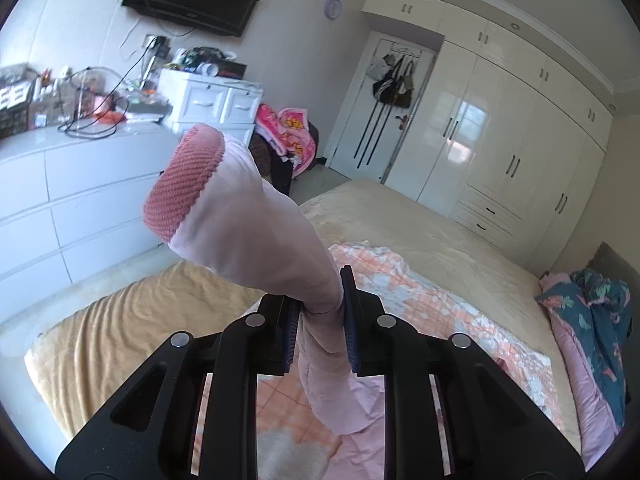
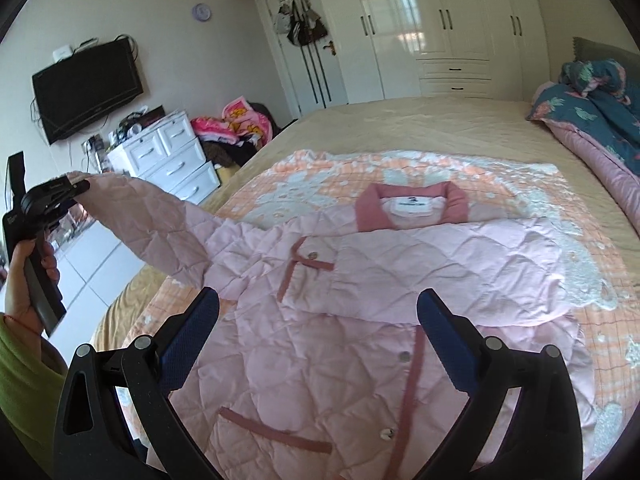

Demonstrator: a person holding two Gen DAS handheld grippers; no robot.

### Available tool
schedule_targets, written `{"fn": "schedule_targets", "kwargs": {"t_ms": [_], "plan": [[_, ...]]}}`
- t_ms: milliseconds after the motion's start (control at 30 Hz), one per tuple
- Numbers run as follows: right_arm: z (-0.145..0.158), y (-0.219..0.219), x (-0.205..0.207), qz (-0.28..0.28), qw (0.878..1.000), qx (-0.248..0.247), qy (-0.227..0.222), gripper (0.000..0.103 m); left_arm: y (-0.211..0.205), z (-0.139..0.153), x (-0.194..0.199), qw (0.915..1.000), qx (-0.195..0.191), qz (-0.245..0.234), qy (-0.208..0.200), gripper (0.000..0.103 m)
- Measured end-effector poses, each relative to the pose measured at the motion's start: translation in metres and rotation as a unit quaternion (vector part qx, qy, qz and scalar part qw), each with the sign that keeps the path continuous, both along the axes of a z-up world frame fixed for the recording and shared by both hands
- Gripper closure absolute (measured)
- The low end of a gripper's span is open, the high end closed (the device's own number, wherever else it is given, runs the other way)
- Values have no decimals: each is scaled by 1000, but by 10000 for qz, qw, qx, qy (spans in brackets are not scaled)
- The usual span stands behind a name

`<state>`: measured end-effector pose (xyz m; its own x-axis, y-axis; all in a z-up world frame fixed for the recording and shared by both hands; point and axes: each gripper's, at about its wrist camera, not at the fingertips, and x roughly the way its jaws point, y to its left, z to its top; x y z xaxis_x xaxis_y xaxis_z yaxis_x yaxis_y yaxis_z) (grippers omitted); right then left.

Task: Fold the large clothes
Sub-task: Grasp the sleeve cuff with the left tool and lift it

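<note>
A pale pink quilted jacket [image 2: 400, 264] with a darker pink collar [image 2: 370, 210] lies front-up on an orange checked blanket [image 2: 500, 184]. My left gripper [image 1: 320, 300] is shut on one sleeve [image 1: 256, 232] and holds it up, so the ribbed dark pink cuff [image 1: 184, 184] sticks out past the fingers. In the right wrist view that same left gripper [image 2: 52, 200] is at the far left in a person's hand [image 2: 24, 276], with the sleeve [image 2: 160, 232] stretched away from the jacket body. My right gripper [image 2: 318, 300] hangs open above the jacket's front with nothing between its fingers.
The blanket lies on a wide bed with a beige cover [image 2: 400, 124]. A teal floral quilt [image 2: 596, 108] is bunched at the head end. White drawers [image 2: 168, 160] and piled clothes [image 2: 236, 124] stand beyond the left bedside. Wardrobes [image 2: 440, 20] line the far wall.
</note>
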<state>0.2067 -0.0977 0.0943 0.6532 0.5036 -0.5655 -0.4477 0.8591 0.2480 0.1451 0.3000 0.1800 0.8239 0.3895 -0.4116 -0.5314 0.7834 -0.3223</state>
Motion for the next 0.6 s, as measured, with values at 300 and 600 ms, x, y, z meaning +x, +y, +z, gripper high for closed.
{"fn": "schedule_targets", "kwargs": {"t_ms": [300, 600], "plan": [[12, -41, -6, -201, 9994, 268, -86, 4, -48, 16, 20, 9990, 204, -400, -10, 91], [11, -74, -10, -413, 9982, 437, -28, 4, -98, 22, 37, 9953, 461, -855, -10, 92]]}}
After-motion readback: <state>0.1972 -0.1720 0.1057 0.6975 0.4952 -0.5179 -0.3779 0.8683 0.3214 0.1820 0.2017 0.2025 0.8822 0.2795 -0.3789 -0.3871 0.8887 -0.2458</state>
